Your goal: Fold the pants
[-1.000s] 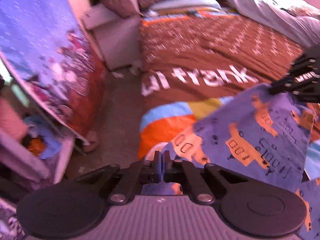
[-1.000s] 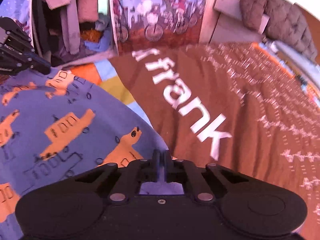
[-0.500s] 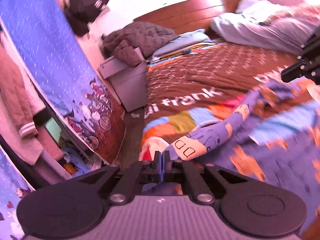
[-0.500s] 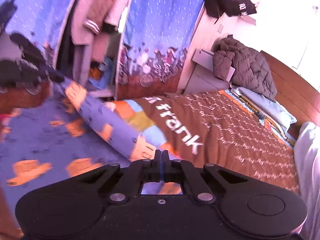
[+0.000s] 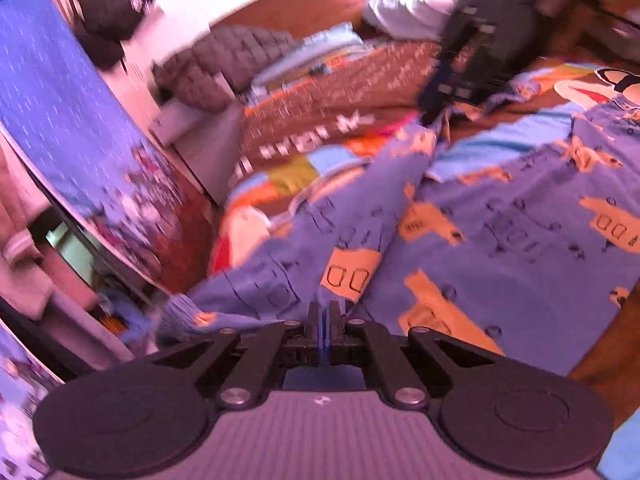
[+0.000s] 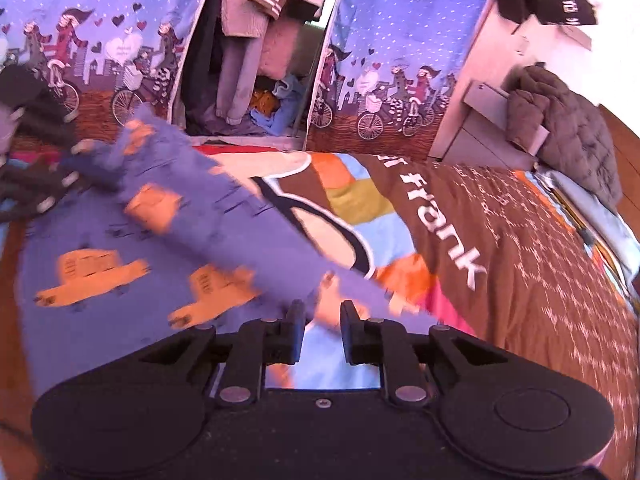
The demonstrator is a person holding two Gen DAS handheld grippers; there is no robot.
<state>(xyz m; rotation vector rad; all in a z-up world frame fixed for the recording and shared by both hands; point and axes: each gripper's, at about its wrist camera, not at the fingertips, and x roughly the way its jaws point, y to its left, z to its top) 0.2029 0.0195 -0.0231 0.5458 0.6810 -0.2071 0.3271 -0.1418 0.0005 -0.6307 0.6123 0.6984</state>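
Observation:
Blue pants printed with orange vehicles lie on the bed, one part spread flat and one edge raised as a fold. My left gripper is shut on the near end of that raised edge. In its view, my right gripper is at the far end of the fold, blurred. In the right wrist view, my right gripper has its jaws opening, with a gap between the fingers and the pants edge just at their tips, not pinched. My left gripper shows blurred at the left, holding the fold's other end.
A brown bedspread with white lettering and coloured patches covers the bed. A fabric wardrobe with a bicycle-print curtain stands past the bed's edge, its middle showing hung clothes. A quilted jacket lies on a grey cabinet. Pillows lie by the headboard.
Both grippers have swung the pants' held edge across over the spread part. The right gripper's jaws, shut on the fabric before, now stand apart. The left gripper stays shut on the fabric.

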